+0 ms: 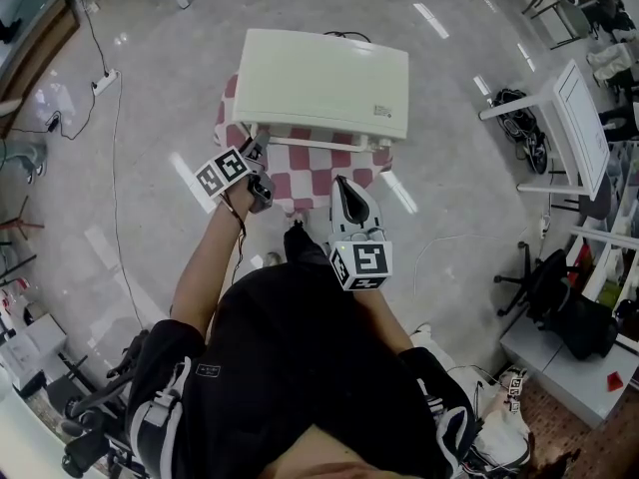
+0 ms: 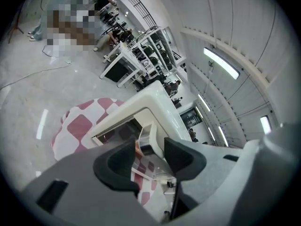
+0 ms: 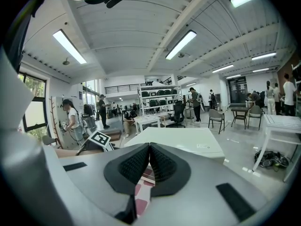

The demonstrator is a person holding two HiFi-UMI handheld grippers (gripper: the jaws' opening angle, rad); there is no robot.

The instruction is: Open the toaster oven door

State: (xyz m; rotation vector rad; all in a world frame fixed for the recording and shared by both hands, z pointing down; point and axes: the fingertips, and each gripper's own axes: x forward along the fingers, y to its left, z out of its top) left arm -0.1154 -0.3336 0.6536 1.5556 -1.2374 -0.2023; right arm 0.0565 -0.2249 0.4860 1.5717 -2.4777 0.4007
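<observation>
A cream toaster oven [image 1: 324,83] stands on a small table under a red-and-white checked cloth [image 1: 310,183]. Its pale door handle [image 1: 319,145] runs along the front edge. My left gripper [image 1: 257,154] is at the handle's left end. In the left gripper view, the jaws [image 2: 150,157] are open, with the handle's end [image 2: 149,138] between the pads and a gap on both sides. I cannot tell how far the glass door [image 2: 117,128] is ajar. My right gripper [image 1: 344,188] hovers over the cloth in front of the oven [image 3: 183,140]; it [image 3: 149,161] is shut and empty.
A white table [image 1: 574,118] and a black office chair [image 1: 544,277] stand to the right. Cables [image 1: 110,98] trail across the shiny floor at the left. The person's legs fill the area in front of the small table. People and desks show far behind the oven.
</observation>
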